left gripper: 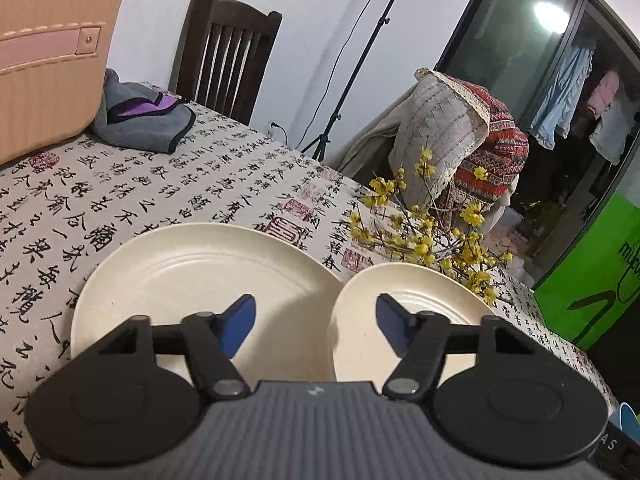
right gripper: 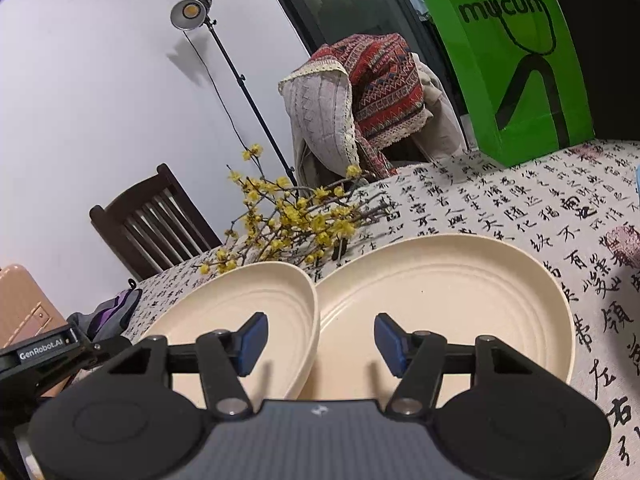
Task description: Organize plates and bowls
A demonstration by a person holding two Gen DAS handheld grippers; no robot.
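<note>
Two cream plates sit side by side on the counter (left gripper: 120,184), rims touching or nearly so; both are bare inside. I take the left plate (left gripper: 192,276) as my landmark. It is shallow, with faint concentric rings in its well and a raised lip. The right plate (left gripper: 404,312) lies just beside it, the same cream and ringed pattern.

My left gripper (left gripper: 316,322) hovers over the seam between the two, its jaws parted, blue pads apart with nothing pressed between them. My right gripper (right gripper: 320,344) hangs over that same seam from the other side, jaws likewise parted and gripping nothing.

Beyond the left plate, towards the far edge, a spray of yellow blossom branches (left gripper: 424,236) lies close behind the right plate's rim. Further back from the left plate the patterned cloth is open up to a grey and purple cloth (left gripper: 148,120) and a tan case (left gripper: 48,52). A green bag (right gripper: 516,60) stands well beyond the right plate.
</note>
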